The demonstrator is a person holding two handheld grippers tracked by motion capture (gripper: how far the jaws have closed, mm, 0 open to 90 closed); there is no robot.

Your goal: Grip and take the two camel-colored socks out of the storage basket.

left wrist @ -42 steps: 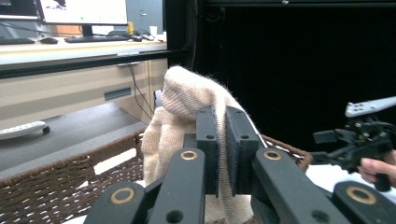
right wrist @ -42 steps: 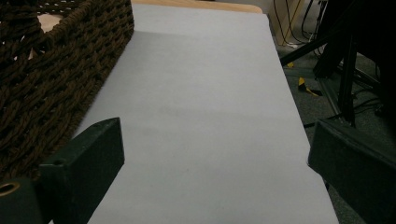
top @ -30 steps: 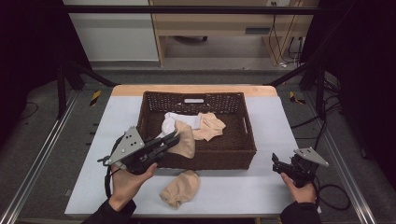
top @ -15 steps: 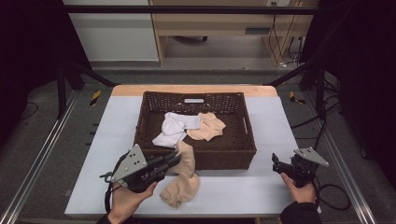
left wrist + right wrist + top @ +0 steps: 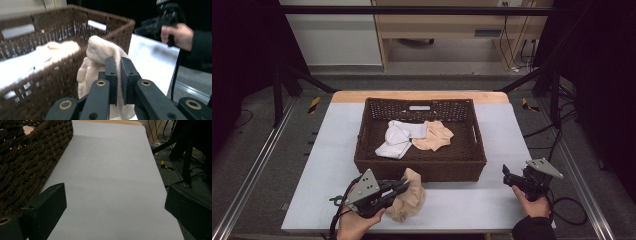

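Left gripper view: the left tool (image 5: 116,75) stands clamped on a beige sock (image 5: 100,57), its jaws pinching a fold of the knit just outside the near wall of a brown wicker basket (image 5: 65,72). In the high view the same sock (image 5: 409,197) hangs from the left tool (image 5: 399,189) onto the bench (image 5: 462,210), beside another heap of beige fabric, just in front of the basket (image 5: 419,167). To set it down well, the tool should probably lower until the cloth rests fully, then part its jaws without dragging the knit. Beyond the tool, inside the basket, lie a white sock (image 5: 397,140) and another beige sock (image 5: 434,136). Well off to the side, the right tool (image 5: 510,177) hovers over bare bench, its jaws apart, nothing between them; the basket wall is the only nearby obstacle.
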